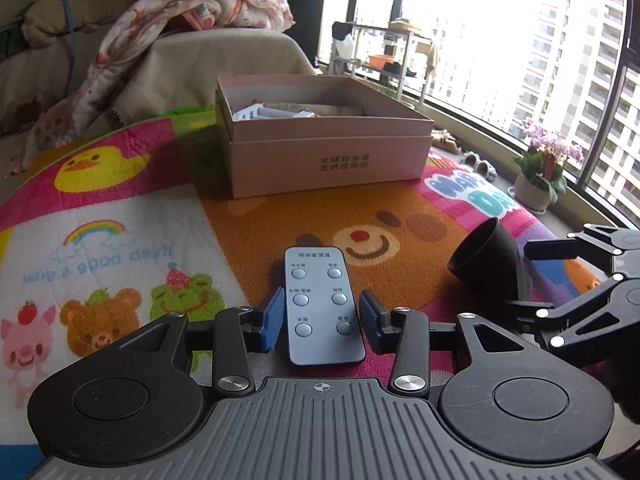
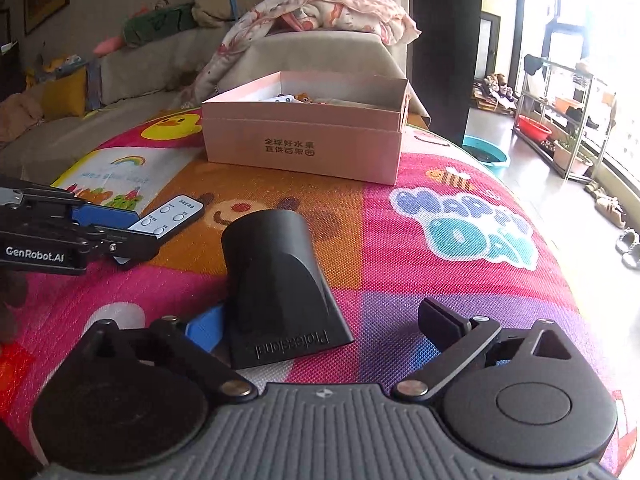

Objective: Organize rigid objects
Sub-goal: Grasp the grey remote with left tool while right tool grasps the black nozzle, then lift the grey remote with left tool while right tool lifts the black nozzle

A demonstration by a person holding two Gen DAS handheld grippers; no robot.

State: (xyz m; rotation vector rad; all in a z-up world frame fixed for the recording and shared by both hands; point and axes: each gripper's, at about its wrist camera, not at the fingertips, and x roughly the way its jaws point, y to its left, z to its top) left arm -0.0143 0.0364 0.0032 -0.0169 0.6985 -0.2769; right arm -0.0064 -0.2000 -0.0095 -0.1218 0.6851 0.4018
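Nearest the left wrist lens, the left gripper (image 1: pixel 320 322) is seen with its blue pads (image 1: pixel 273 317) flanking a grey remote control (image 1: pixel 322 308). The remote lies flat on the cartoon play mat (image 1: pixel 120 240), its far end at 12 o'clock; whether the pads press on its edges cannot be told. In the right wrist view, the right gripper (image 2: pixel 324 326) is shown released, its jaws spread wide. A black dryer nozzle (image 2: pixel 278 280) lies on the mat between them, close against the blue-padded finger at 9 o'clock and clear of the finger at 3 o'clock. Its flat printed end is turned toward the lens, its round end toward 12 o'clock. A pink cardboard box (image 2: pixel 304 146), open and holding small items, is placed at 12 o'clock, well beyond both objects.
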